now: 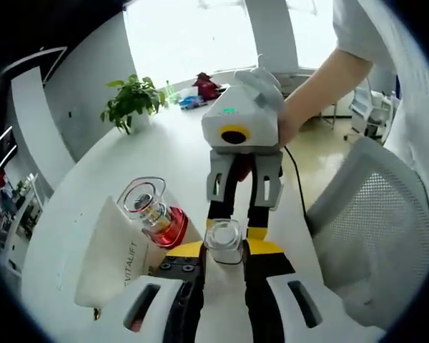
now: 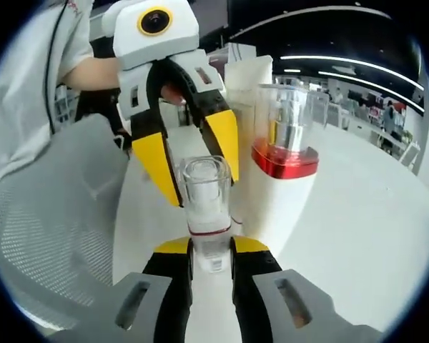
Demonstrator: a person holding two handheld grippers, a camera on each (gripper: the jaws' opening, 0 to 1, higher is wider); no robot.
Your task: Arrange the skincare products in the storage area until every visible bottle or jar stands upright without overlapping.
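In the right gripper view, your right gripper [image 2: 213,261] sits nearest, its jaws clamped on the base of one small clear bottle [image 2: 206,196] that stands upright between them; just beyond, your left gripper [image 2: 197,158] faces it with yellow-tipped jaws spread apart either side of the bottle's top, not closed on it. Beside the small bottle, touching or nearly so, stands one larger bottle with a red base and clear cap [image 2: 286,136], and behind it one white carton [image 2: 249,78]. In the left gripper view the same small clear bottle [image 1: 224,241] sits between your left gripper's [image 1: 222,256] open jaws, with the right gripper [image 1: 241,191] reaching in from beyond; to its left the red-based bottle [image 1: 157,213] tilts against the white box [image 1: 113,254], whose side reads "VITALIFT". All rest on one white round surface [image 1: 157,146]; further off, one potted plant [image 1: 131,101] stands near the window, and one grey mesh chair [image 1: 375,229] sits at the surface's edge.
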